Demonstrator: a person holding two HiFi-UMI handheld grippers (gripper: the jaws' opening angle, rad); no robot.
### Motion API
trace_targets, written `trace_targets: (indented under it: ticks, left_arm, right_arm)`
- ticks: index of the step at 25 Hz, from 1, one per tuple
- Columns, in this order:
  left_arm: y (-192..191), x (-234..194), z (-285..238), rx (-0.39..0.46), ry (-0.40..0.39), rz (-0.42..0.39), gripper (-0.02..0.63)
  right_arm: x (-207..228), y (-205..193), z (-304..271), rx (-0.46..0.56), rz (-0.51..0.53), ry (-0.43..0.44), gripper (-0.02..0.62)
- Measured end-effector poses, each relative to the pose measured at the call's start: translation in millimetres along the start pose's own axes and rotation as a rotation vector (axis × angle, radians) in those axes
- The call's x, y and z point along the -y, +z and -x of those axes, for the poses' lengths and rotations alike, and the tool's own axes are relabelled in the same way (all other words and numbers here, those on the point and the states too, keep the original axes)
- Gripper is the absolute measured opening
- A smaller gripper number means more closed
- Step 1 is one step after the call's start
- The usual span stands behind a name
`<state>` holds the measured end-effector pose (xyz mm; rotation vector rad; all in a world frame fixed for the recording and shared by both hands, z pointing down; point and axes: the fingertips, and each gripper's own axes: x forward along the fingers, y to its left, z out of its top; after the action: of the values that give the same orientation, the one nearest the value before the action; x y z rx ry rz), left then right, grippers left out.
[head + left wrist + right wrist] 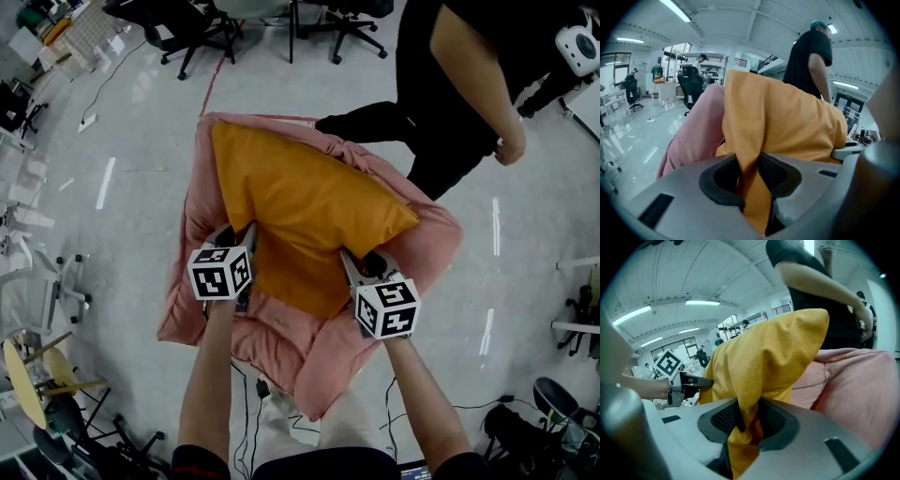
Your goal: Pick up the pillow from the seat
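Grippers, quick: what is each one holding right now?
Left gripper: shut on the edge of the soft orange fabric pillow.
Right gripper: shut on the same pillow's edge.

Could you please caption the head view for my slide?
Left hand-held gripper and right hand-held gripper clamp the orange fabric pillow over the pink cushioned seat.

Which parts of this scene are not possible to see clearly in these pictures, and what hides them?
- Head view: the pillow covers the seat beneath it, so whether it has left the seat is unclear.
- Head view: marker cubes cover much of the left hand-held gripper and right hand-held gripper.
- Head view: the top edge cuts off the bystander above the shoulders.
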<state>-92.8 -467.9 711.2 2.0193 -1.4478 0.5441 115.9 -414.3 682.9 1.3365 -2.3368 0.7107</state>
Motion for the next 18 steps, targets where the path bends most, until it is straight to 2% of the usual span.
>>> trace_targets:
  ticks: [18]
  left_arm:
    - [2.1, 16.6, 47.5, 0.009, -0.024, -0.048, 0.095]
  right_arm:
    - [-19.1, 15.4, 37.8, 0.037, 0.007, -0.027, 0.092]
